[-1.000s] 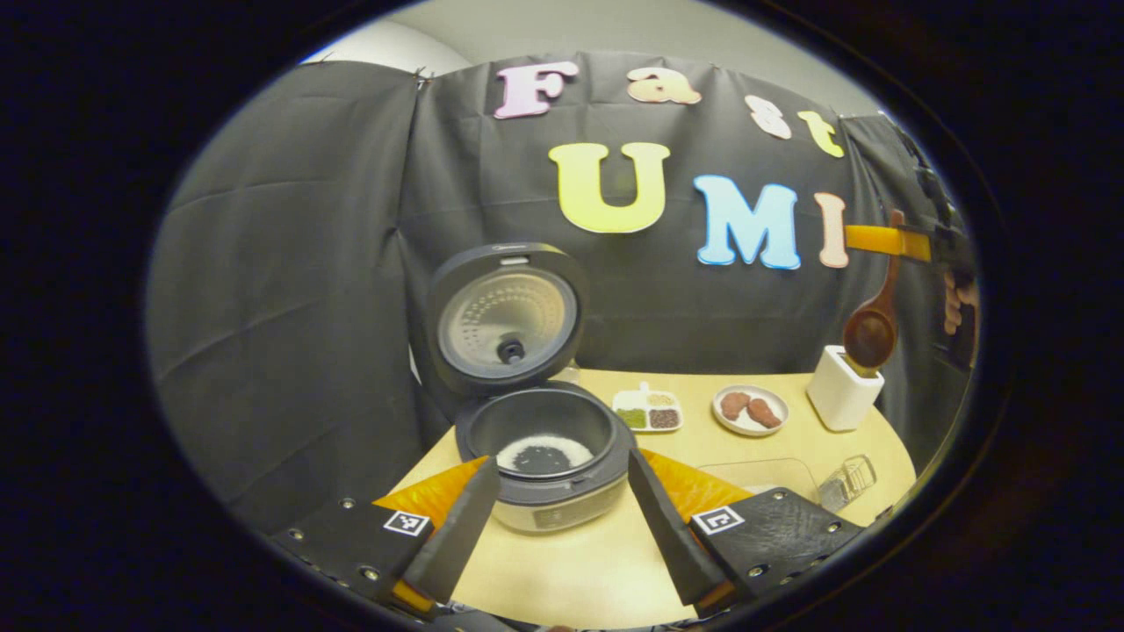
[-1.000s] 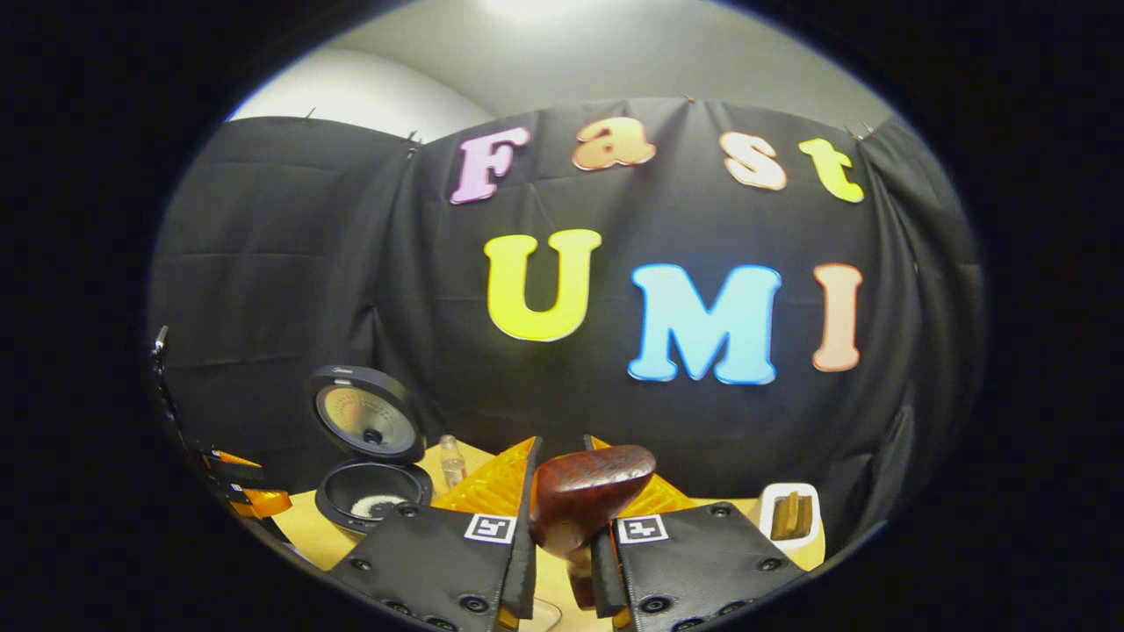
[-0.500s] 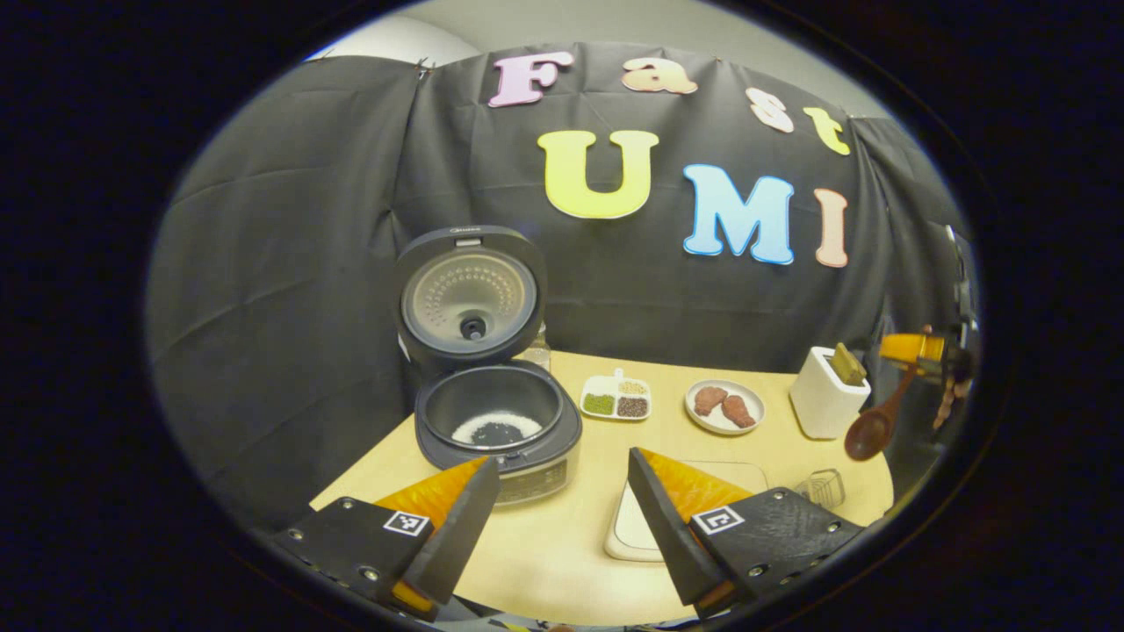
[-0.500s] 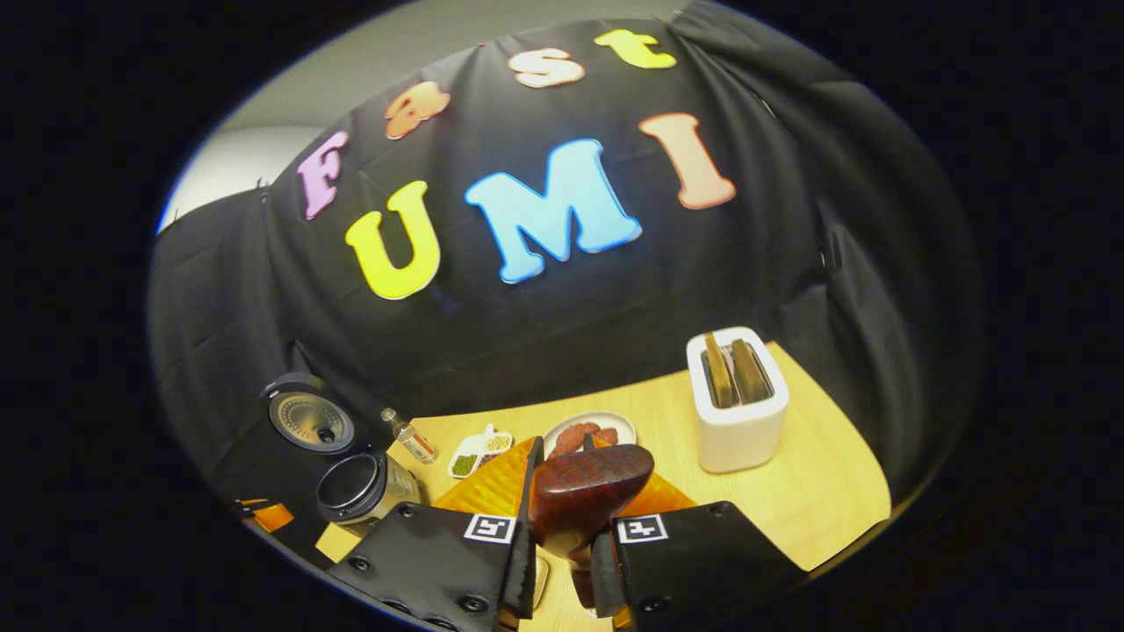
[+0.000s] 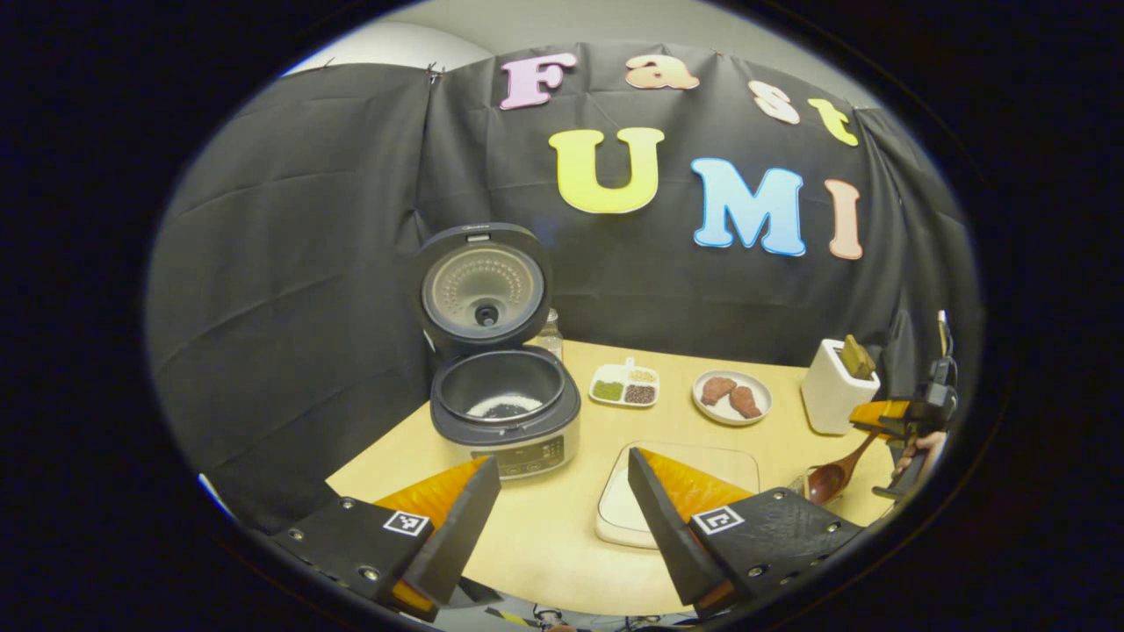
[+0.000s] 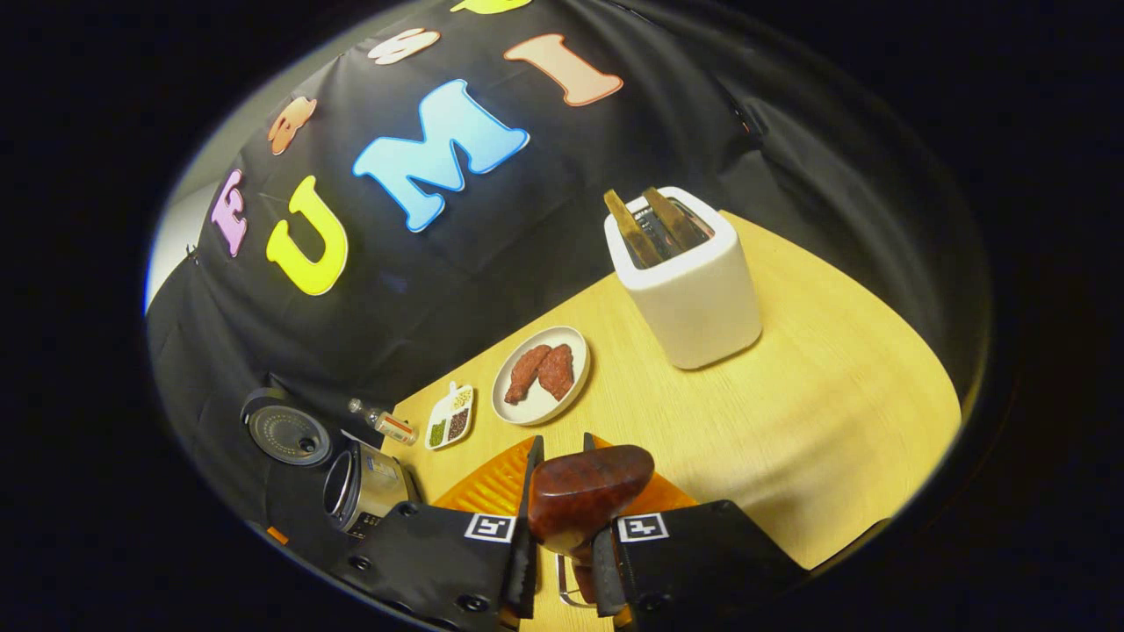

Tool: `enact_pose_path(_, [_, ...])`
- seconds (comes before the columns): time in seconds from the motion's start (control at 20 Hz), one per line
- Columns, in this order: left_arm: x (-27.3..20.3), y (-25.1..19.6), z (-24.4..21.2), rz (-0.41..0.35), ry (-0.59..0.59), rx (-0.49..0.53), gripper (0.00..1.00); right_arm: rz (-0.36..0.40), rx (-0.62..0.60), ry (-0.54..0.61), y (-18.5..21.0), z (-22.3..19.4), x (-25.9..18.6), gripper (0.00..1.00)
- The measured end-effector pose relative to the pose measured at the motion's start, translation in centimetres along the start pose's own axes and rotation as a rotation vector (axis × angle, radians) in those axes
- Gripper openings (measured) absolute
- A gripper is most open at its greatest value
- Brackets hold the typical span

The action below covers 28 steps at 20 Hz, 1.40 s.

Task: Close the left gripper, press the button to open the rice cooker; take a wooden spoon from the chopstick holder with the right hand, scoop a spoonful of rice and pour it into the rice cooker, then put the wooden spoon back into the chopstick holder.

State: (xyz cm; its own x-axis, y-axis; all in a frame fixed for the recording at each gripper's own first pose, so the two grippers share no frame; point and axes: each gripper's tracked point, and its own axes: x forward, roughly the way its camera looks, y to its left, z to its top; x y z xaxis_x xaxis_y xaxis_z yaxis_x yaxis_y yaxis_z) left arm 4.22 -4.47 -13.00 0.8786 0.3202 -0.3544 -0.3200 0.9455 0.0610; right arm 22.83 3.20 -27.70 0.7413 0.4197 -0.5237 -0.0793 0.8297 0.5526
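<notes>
Since half a second ago my right gripper point(image 6: 562, 527) has dropped lower, carrying the wooden spoon point(image 6: 587, 499) down to the table point(image 6: 817, 421) in front of the chopstick holder point(image 6: 688, 281). I count one rice cooker point(image 5: 502, 399) with open lid, one round plate point(image 6: 540, 376), one divided dish point(image 6: 449, 416), one bottle point(image 6: 383, 423). My right gripper is clamped on the spoon's handle and tilted down; my left gripper point(image 5: 562, 513) hangs before the cooker, fingers apart.
</notes>
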Motion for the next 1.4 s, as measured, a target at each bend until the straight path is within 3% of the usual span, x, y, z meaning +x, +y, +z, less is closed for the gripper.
enact_pose_path(0.15, [-1.2, 0.1, -0.9, 0.023, 0.01, 0.005, 0.93, -0.045, 0.015, 0.027, -1.8, -1.6, 1.7, 0.28])
enact_pose_path(0.3, [-2.0, 0.6, -1.2, 0.046, 0.009, -0.004, 0.93, -0.038, 0.072, 0.027, -2.0, -1.6, 1.7, 0.27])
enact_pose_path(0.35, [-2.1, 0.7, -1.3, 0.051, 0.01, -0.015, 0.93, -0.031, 0.067, 0.031, -2.0, -1.9, 1.7, 0.3])
enact_pose_path(0.4, [-2.1, 0.8, -1.3, 0.052, 0.013, -0.03, 0.93, -0.041, 0.056, 0.032, -2.3, -2.0, 1.3, 0.27])
enact_pose_path(0.45, [-2.0, 0.8, -1.5, 0.053, 0.015, -0.046, 0.92, -0.05, 0.046, 0.037, -2.7, -2.1, 1.2, 0.31])
enact_pose_path(0.5, [-1.9, 0.9, -1.4, 0.054, 0.017, -0.067, 0.93, -0.059, 0.034, 0.041, -3.2, -2.5, 0.9, 0.23])
enact_pose_path(0.55, [-1.6, 1.0, -1.0, 0.051, 0.015, -0.091, 0.93, -0.067, 0.022, 0.038, -3.4, -2.3, 0.2, 0.6])
enact_pose_path(0.6, [-1.2, 1.1, -0.4, 0.049, 0.007, -0.109, 0.93, -0.073, 0.011, 0.028, -3.6, -2.1, -0.2, 0.58])
enact_pose_path(0.75, [-0.2, 2.0, 1.8, 0.056, -0.032, -0.105, 0.93, -0.137, -0.038, -0.028, -5.1, -1.4, -1.6, 0.98])
enact_pose_path(1.1, [2.8, 5.2, 11.3, 0.049, -0.17, 0.021, 0.92, -0.24, -0.146, -0.129, -5.7, 0.0, -8.0, 0.98])
enact_pose_path(1.25, [4.0, 6.7, 17.2, 0.054, -0.262, 0.071, 0.92, -0.288, -0.242, -0.182, -5.0, 0.3, -10.4, 0.98])
enact_pose_path(1.4, [5.9, 7.8, 22.2, 0.034, -0.319, 0.091, 0.92, -0.312, -0.258, -0.22, -3.0, 0.1, -12.1, 0.98])
